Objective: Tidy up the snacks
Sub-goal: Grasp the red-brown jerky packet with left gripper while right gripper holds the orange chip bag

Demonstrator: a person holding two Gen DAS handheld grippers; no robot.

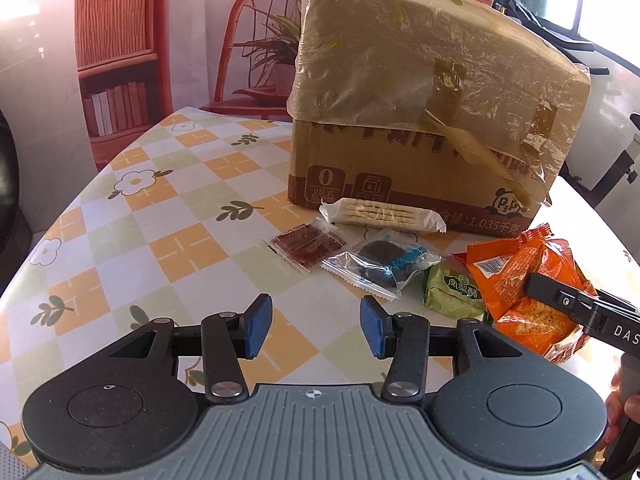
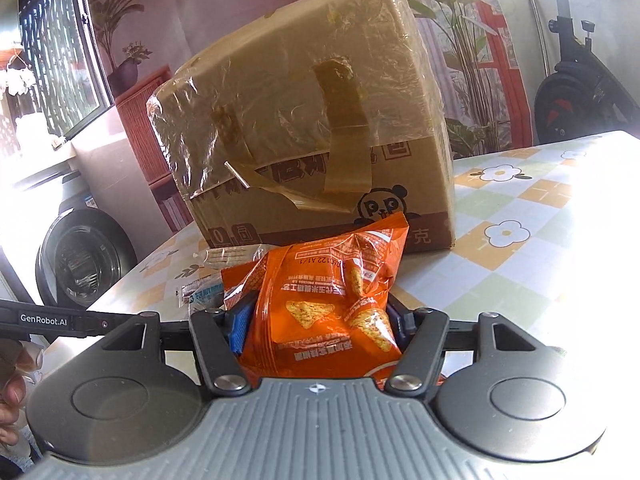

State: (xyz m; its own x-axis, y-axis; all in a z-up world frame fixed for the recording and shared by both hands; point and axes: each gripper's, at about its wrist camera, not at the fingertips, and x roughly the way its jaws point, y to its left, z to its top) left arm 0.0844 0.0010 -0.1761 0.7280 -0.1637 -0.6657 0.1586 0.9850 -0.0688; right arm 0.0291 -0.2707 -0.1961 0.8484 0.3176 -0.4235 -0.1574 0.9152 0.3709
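A taped cardboard box (image 1: 420, 120) stands on the checked tablecloth (image 1: 160, 220). In front of it lie a cracker pack (image 1: 382, 214), a brown snack sachet (image 1: 308, 242), a dark cookie pack (image 1: 380, 266) and a green pastry pack (image 1: 454, 290). My left gripper (image 1: 316, 326) is open and empty, short of these snacks. My right gripper (image 2: 316, 324) is shut on an orange chip bag (image 2: 332, 300), which also shows in the left wrist view (image 1: 524, 280), just in front of the box (image 2: 312, 120).
A red chair (image 1: 256, 40) stands behind the table. A washing machine (image 2: 80, 260) is left of the table and an exercise bike (image 2: 576, 80) is at the back right. The table's near-left edge (image 1: 40, 248) curves round.
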